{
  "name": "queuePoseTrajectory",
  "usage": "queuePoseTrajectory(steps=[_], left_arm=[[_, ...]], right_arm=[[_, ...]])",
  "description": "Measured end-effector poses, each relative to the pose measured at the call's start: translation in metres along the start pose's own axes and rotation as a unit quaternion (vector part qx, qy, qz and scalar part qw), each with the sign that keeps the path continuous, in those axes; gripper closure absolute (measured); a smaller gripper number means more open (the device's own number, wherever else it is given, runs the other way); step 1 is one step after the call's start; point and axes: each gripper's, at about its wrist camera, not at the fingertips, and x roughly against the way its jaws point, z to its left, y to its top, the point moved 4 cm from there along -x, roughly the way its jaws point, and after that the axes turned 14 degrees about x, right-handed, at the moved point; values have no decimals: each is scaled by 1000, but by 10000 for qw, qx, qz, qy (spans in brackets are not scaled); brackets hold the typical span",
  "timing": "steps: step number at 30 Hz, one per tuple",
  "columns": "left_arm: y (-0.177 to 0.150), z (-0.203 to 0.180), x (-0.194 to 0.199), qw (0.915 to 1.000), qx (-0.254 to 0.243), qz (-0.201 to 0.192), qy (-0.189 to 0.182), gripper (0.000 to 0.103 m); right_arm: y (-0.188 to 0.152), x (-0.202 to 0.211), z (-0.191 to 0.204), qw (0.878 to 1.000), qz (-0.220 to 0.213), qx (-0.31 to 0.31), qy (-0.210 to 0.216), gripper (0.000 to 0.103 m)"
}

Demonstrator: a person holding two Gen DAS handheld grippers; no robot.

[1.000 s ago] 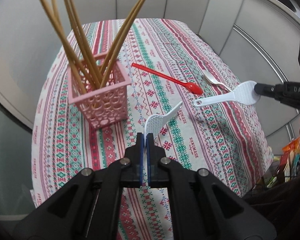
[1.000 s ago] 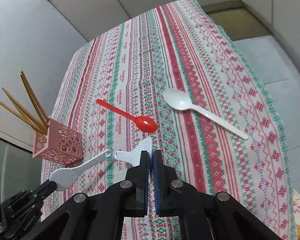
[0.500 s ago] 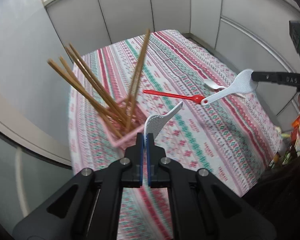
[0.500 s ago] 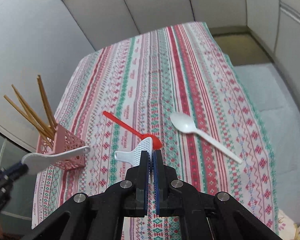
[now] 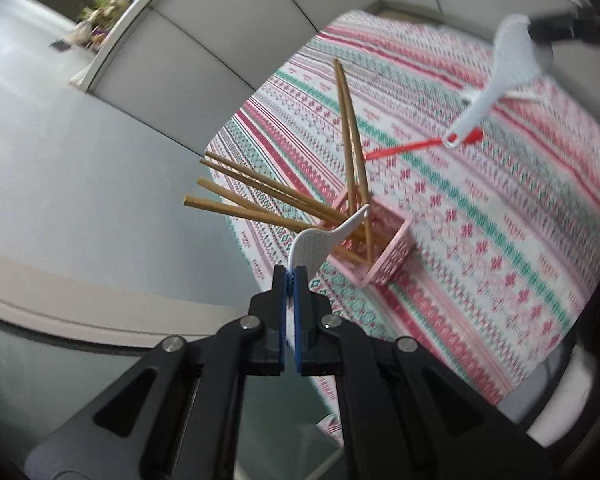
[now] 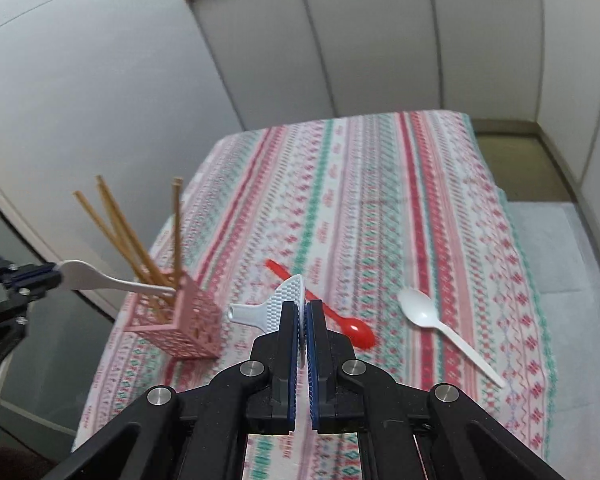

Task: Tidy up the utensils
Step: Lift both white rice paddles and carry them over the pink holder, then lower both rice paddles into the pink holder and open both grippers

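Note:
My left gripper [image 5: 291, 276] is shut on a white rice paddle [image 5: 320, 238], held by its head, with the handle tip at the rim of the pink perforated holder [image 5: 384, 256] that holds several wooden chopsticks [image 5: 260, 200]. In the right wrist view that paddle [image 6: 100, 278] reaches the holder [image 6: 180, 328]. My right gripper [image 6: 303, 308] is shut on a second white rice paddle [image 6: 276, 308], held above the cloth. It shows in the left wrist view [image 5: 508, 56] too. A red spoon [image 6: 340, 320] and a white spoon [image 6: 424, 312] lie on the tablecloth.
The table carries a striped red, green and white cloth [image 6: 380, 200]. Grey partition panels [image 6: 380, 32] stand behind and to the left. The table's left edge runs close beside the holder. The floor [image 6: 560, 240] drops off to the right.
My left gripper has risen and tilted over the holder, bringing its paddle's handle to the holder's rim. My right gripper has lifted higher and pulled back with its paddle.

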Motion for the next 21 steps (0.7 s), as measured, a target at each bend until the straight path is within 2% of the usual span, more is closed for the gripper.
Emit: queuePoseTrajectory(steps=[5,10,15,21], left_arm=[[2,-2,-9,9992,-331,222,103,100],[6,-5,-18,9980,-435,446,-64,100],[10,-10,-30,9955,-429,714,-457,100],[21,-3,-42,9902,214,807,-1115,99]], right_arm=[[10,1,14,9997,-82,158,136,100],[16,-3,25,9994,-109,257,207,100],[21,-13,35,9991,-60,320,261,100],[26,-30,48,9986,62,405,347,100]])
